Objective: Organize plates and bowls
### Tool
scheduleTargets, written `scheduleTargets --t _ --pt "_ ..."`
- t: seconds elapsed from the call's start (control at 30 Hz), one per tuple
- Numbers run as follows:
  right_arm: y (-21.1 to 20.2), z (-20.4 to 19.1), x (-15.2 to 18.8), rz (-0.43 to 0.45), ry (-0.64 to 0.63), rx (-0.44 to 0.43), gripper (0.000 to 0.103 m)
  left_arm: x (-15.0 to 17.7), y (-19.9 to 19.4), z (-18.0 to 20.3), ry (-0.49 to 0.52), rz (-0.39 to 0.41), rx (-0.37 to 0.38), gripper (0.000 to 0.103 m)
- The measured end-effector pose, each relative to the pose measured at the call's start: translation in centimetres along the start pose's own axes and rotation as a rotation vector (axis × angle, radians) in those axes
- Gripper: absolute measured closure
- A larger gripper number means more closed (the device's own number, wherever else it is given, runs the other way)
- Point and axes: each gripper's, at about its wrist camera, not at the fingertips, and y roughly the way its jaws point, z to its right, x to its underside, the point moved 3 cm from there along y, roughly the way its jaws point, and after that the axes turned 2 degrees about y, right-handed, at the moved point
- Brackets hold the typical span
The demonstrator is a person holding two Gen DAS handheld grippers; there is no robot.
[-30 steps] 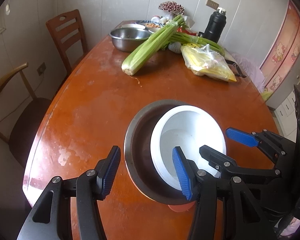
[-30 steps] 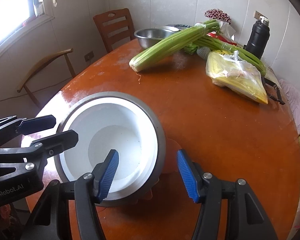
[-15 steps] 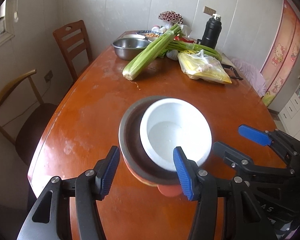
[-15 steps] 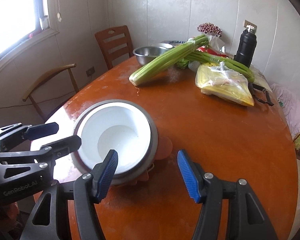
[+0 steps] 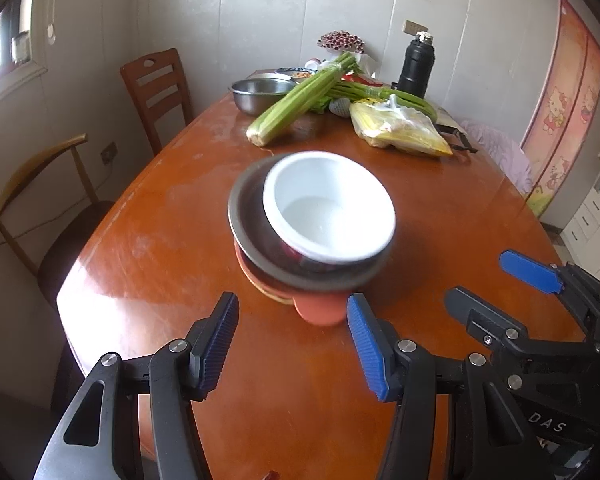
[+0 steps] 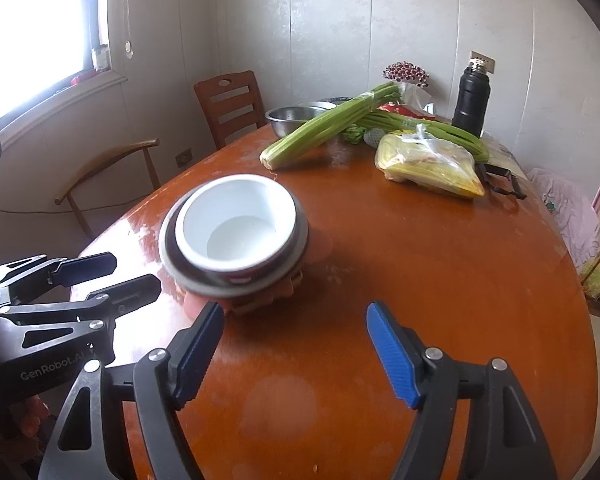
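On the reddish-brown table (image 5: pixel 148 264) stood a stack of dishes: a white bowl (image 5: pixel 329 216) nested in a grey metal plate (image 5: pixel 244 224), which rested on an orange dish (image 5: pixel 318 312) whose rim poked out below. In the left wrist view the stack sat at about twelve o'clock from the left gripper (image 5: pixel 292 340), near but clear of it; the blue-padded fingers (image 5: pixel 366 346) were apart, with only bare table between them. The right gripper (image 6: pixel 296 352) had its fingers opening, nothing between them either, and from it the stack lay toward eleven o'clock. Each gripper showed in the other's view, the right one at four o'clock in the left view, the left one at nine o'clock in the right view. Farther along the table, at roughly one o'clock from the stack, lay a celery bunch (image 5: pixel 296 104), a steel bowl (image 5: pixel 260 94), a yellow plastic bag (image 5: pixel 396 130) and a black flask (image 5: pixel 416 66). A wooden chair (image 5: pixel 156 92) stood by the wall at ten o'clock.
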Motion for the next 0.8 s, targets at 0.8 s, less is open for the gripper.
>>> scheduleTargets --t 0.8 --pt "-2.3 0.5 5.6 0.001 0.105 0.07 0.02 4.1 -0.5 1.4 0.039 -0.004 0.01 0.045"
